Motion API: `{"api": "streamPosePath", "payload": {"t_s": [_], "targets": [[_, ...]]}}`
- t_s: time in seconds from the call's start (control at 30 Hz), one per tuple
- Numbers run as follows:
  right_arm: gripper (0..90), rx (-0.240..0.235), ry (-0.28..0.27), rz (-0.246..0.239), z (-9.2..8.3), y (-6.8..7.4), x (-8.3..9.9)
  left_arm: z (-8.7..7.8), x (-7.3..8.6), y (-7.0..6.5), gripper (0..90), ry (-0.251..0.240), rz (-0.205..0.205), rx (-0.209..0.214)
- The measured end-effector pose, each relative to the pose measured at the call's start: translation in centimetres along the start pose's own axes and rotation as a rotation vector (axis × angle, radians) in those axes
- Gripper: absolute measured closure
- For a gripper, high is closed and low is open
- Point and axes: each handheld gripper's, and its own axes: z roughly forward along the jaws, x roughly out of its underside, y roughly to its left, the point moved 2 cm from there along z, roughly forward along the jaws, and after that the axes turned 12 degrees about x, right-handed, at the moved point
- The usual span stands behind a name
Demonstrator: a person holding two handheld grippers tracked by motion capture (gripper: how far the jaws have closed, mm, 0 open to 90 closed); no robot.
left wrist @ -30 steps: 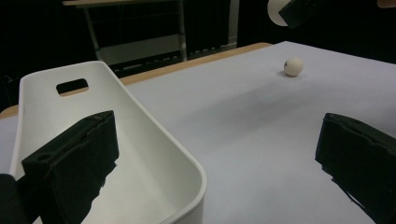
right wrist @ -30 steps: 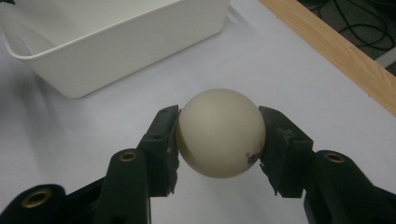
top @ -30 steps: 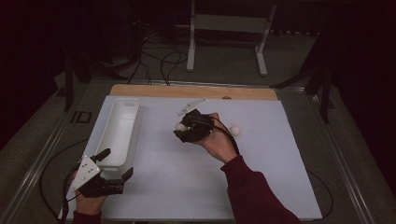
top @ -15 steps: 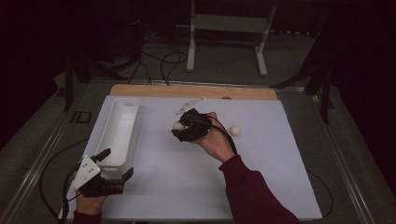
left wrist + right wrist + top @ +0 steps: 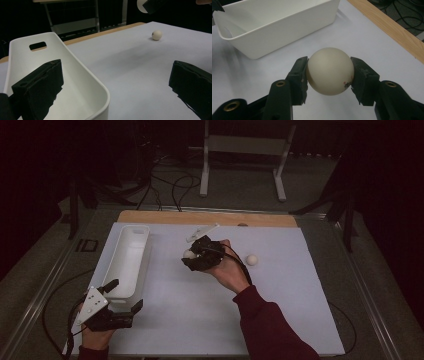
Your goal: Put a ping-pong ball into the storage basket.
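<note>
From the high view, I saw my right gripper (image 5: 194,256) raised over the middle of the white tabletop (image 5: 280,320), its jaws closed on a cream ball (image 5: 188,253), pointed toward the long white bin (image 5: 131,257) at the left, which I judged to be the ball's destination. A second ball (image 5: 252,260) lay loose on the tabletop to the right of that hand, well apart from the wooden strip (image 5: 165,216) along the far edge. My left gripper (image 5: 120,302) sat at the bin's near end, jaws spread wide and empty. From the left gripper view, one jaw stood over the bin's inside and the other over bare tabletop, with the rim between them, perhaps ready to steady the bin; the loose ball lay far off with open room around it. From the right gripper view, both jaws pressed the held ball's sides, and the open-topped bin lay beyond with clear tabletop between.
</note>
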Motion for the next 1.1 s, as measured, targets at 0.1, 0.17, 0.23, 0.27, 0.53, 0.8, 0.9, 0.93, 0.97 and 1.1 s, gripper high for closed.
{"api": "streamPosePath", "payload": {"t_s": [0.1, 0.17, 0.23, 0.27, 0.53, 0.8, 0.9, 0.93, 0.97, 1.1], "targets": [[50.6, -0.003, -0.005, 0.0, 0.1, 0.0, -0.1, 0.0, 0.0, 0.0, 0.0, 0.001, 0.001, 0.0], [50.6, -0.004, -0.004, -0.002, 0.2, 0.1, -0.1, 0.0, 0.0, 0.0, 0.0, 0.001, 0.0, 0.0], [50.6, -0.003, -0.007, -0.002, 0.3, 0.1, -0.2, 0.0, 0.0, 0.0, 0.0, -0.002, -0.001, -0.001], [50.6, -0.003, -0.008, -0.001, 0.3, 0.1, -0.2, 0.0, 0.0, 0.0, 0.0, -0.002, 0.0, -0.001], [50.7, -0.001, -0.014, 0.003, 0.4, 0.4, -0.6, -0.1, 0.0, 0.0, 0.0, -0.001, 0.0, -0.002], [50.7, 0.001, -0.016, -0.011, 0.5, 0.7, -1.0, -0.1, 0.0, 0.0, 0.0, -0.002, 0.0, -0.002], [50.7, 0.002, -0.015, -0.011, 0.6, 0.8, -1.1, -0.1, 0.0, 0.0, 0.0, -0.001, 0.001, -0.001], [50.7, 0.002, -0.015, -0.011, 0.6, 0.8, -1.1, -0.1, 0.0, 0.0, 0.0, -0.001, 0.001, -0.001], [50.7, -0.001, -0.014, -0.012, 0.6, 0.9, -1.1, -0.1, 0.0, 0.0, 0.0, -0.001, 0.0, -0.001], [50.7, -0.001, -0.017, -0.017, 0.9, 1.1, -1.3, -0.1, 0.0, 0.0, 0.0, -0.001, -0.001, -0.001]]}}
